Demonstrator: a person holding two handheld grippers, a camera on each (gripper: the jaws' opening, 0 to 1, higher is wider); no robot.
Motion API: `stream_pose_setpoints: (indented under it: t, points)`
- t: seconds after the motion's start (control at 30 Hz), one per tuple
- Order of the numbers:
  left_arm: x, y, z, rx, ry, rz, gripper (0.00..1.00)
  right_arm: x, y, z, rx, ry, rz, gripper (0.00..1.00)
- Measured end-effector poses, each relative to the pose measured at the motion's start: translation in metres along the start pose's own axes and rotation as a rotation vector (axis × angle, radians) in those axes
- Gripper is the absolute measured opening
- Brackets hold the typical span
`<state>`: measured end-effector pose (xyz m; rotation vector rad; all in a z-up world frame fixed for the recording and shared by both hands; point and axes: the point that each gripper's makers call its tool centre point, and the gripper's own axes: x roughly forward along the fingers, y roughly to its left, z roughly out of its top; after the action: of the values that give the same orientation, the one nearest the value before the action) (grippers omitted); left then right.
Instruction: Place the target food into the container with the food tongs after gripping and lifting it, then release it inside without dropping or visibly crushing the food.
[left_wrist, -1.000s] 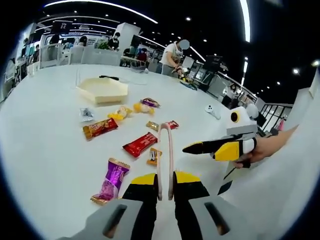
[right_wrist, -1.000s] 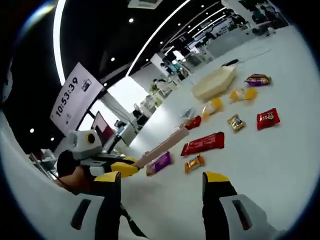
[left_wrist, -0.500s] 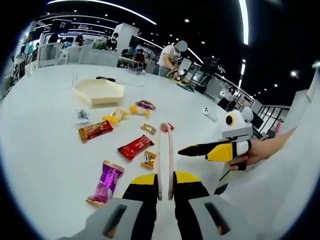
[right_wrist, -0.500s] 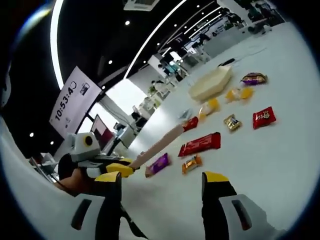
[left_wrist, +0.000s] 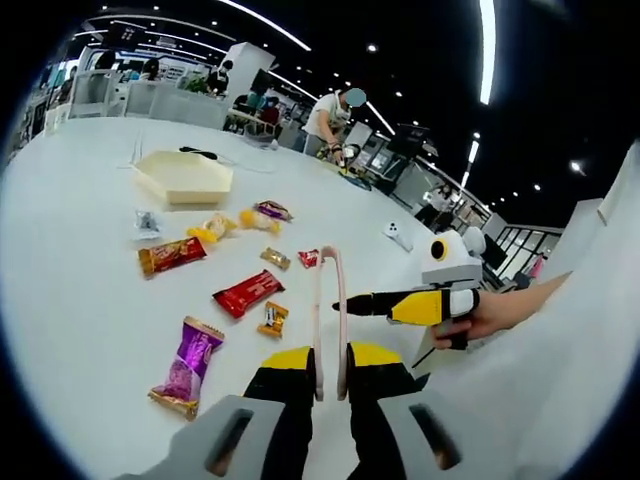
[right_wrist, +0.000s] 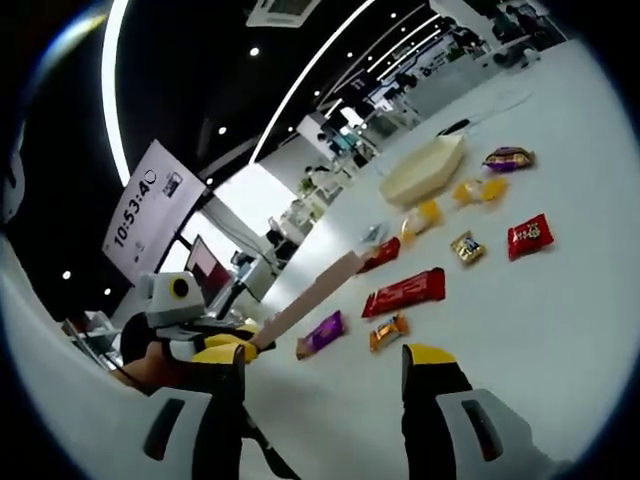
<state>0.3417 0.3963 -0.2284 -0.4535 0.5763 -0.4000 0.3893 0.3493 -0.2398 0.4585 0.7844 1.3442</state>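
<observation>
Left gripper view shows a big white table (left_wrist: 60, 290) with snacks spread over it. Far back on the table sits a cream tray (left_wrist: 185, 177), the container, and it has no snack inside. Near the front left lies a purple packet (left_wrist: 185, 358). Past it lies a long red bar (left_wrist: 247, 291) with a small orange candy (left_wrist: 270, 318) just beside it. Further back are a brown-red bar (left_wrist: 170, 254), yellow sweets (left_wrist: 225, 226), a little red packet (left_wrist: 308, 258) and a small gold one (left_wrist: 274, 258). The left gripper (left_wrist: 328, 365) squeezes the pink tongs (left_wrist: 328, 310) between its jaws, and the tong arms stand close together, up in the air, with no food between them. On the right, a hand (left_wrist: 500, 310) holds the right gripper (left_wrist: 370, 303), well apart from the snacks. In the right gripper view, the right gripper (right_wrist: 320, 365) has its jaws wide apart with nothing in them, and the tongs (right_wrist: 310, 298) reach out from the left over the table (right_wrist: 560, 330).
</observation>
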Motion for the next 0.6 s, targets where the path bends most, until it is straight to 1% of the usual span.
stream_pose_setpoints:
  t: [0.1, 0.2, 0.3, 0.5, 0.6]
  points:
    - [0.000, -0.001, 0.002, -0.016, -0.010, -0.016, 0.09, 0.001, -0.001, 0.001, 0.000, 0.001, 0.001, 0.62]
    - [-0.001, -0.004, 0.009, -0.045, -0.039, -0.043, 0.09, 0.001, 0.001, 0.002, -0.002, 0.004, 0.004, 0.60]
    - [-0.003, -0.006, 0.013, -0.061, -0.050, -0.060, 0.09, 0.001, 0.004, 0.005, -0.006, -0.001, 0.015, 0.58]
    - [-0.004, -0.009, 0.014, -0.079, -0.049, -0.082, 0.09, 0.004, 0.011, 0.008, -0.001, 0.002, 0.040, 0.58]
    - [-0.005, -0.012, 0.015, -0.093, -0.052, -0.105, 0.09, 0.006, 0.014, 0.010, 0.004, -0.001, 0.051, 0.57]
